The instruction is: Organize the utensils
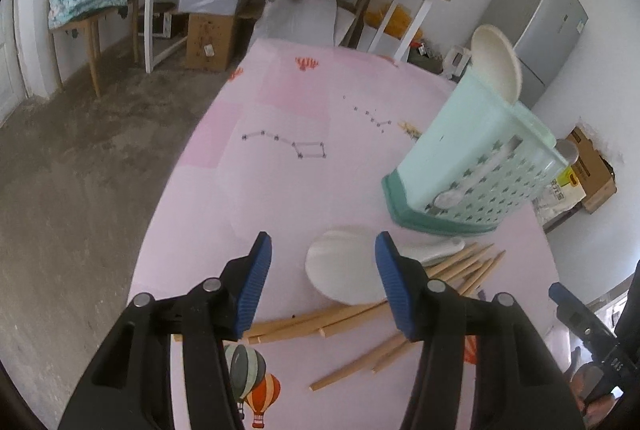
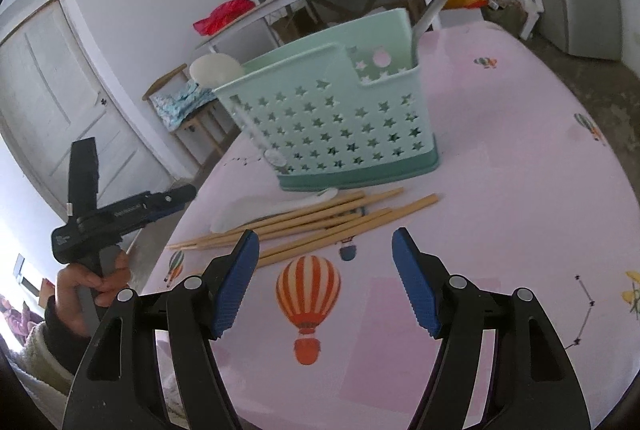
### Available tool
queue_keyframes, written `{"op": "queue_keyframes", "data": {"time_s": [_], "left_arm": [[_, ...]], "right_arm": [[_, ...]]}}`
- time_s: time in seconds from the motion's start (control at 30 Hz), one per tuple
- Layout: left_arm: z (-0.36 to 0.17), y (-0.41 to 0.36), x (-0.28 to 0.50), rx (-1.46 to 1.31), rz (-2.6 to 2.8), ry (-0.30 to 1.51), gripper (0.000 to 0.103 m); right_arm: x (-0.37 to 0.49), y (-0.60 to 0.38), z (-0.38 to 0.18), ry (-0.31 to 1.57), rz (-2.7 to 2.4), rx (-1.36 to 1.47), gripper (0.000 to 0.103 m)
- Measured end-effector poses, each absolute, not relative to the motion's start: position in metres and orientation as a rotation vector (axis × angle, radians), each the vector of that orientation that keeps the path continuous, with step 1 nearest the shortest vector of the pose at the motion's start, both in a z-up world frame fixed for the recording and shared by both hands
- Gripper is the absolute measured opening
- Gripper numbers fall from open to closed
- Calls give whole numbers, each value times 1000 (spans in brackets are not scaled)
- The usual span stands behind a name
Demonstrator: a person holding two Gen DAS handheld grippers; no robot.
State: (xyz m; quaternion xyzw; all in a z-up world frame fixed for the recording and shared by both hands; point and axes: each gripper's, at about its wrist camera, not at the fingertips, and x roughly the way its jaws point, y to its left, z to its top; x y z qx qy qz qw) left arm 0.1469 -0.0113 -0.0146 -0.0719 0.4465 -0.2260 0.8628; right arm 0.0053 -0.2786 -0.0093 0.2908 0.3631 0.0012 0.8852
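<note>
Both claws hang released and empty: the left claw (image 1: pixel 323 282) low-centre over a white rice paddle (image 1: pixel 344 270), the right claw (image 2: pixel 325 280) above the bench (image 2: pixel 500 150). Bamboo chopsticks (image 2: pixel 304 220) lie mid-frame before the mint utensil caddy (image 2: pixel 332 118). Better to pinch one stick near its middle; the paddle overlaps them.
</note>
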Motion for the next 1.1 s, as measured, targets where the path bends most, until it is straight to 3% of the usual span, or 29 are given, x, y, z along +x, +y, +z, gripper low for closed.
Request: {"op": "queue_keyframes", "data": {"time_s": [0.13,0.4,0.7,0.83,1.1], "left_arm": [[-23,-7,151,-173,-468,958,43],[-21,-3,155,-166,-451,942,42],[-20,3,150,-179,-435,934,42],[-17,4,145,-184,-440,917,42],[-16,15,132,-233,-435,913,42]], "right_arm": [[11,-273,-13,776,9,610,66],[11,-267,-18,792,17,641,67],[4,-259,-4,771,-39,548,80],[2,-250,12,743,-142,419,94],[-12,-242,18,734,-228,386,95]]}}
